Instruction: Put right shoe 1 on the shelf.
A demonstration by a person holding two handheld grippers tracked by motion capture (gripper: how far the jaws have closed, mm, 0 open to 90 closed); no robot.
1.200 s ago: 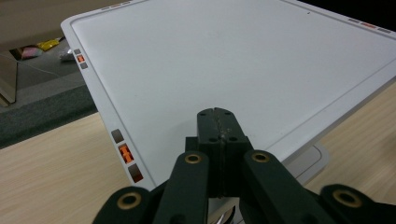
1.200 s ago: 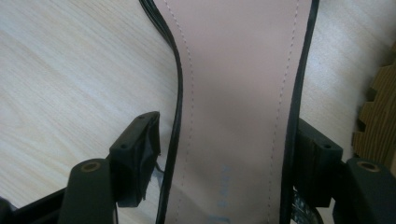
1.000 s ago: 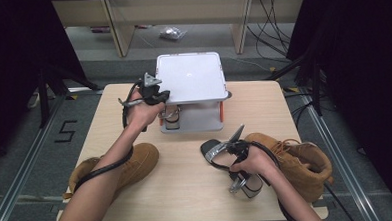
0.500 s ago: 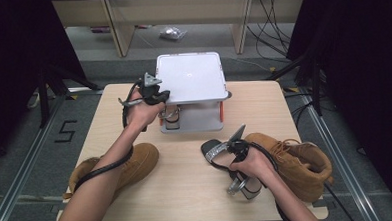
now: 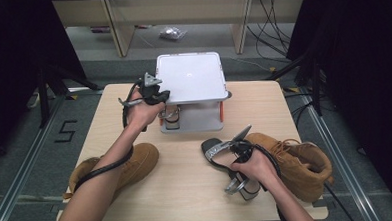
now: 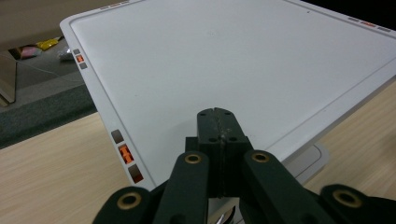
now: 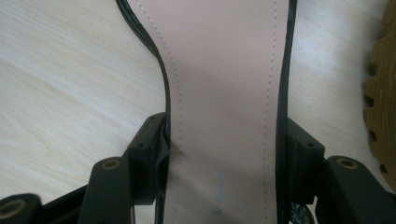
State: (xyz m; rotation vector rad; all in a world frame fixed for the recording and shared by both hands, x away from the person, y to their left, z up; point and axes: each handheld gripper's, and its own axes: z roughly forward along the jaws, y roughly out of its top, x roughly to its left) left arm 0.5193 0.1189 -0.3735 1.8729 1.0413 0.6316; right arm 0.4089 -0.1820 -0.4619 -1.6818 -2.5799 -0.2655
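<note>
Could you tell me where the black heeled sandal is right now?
In the high view the sandal lies front right on the table, clamped by the right gripper, beside the right boot.

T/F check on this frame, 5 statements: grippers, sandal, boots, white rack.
1. The right gripper is clamped across the sandal. True; its jaws have just been closing onto the sole's edges.
2. The left gripper is wide open. False: its jaws are shut, over the white rack top.
3. Two tan boots lie on the table. True: left boot, right boot.
4. The sandal sits on the rack's lower shelf. False: it is on the table by the right boot.
5. The rack top holds a shoe. False: it is bare.
</note>
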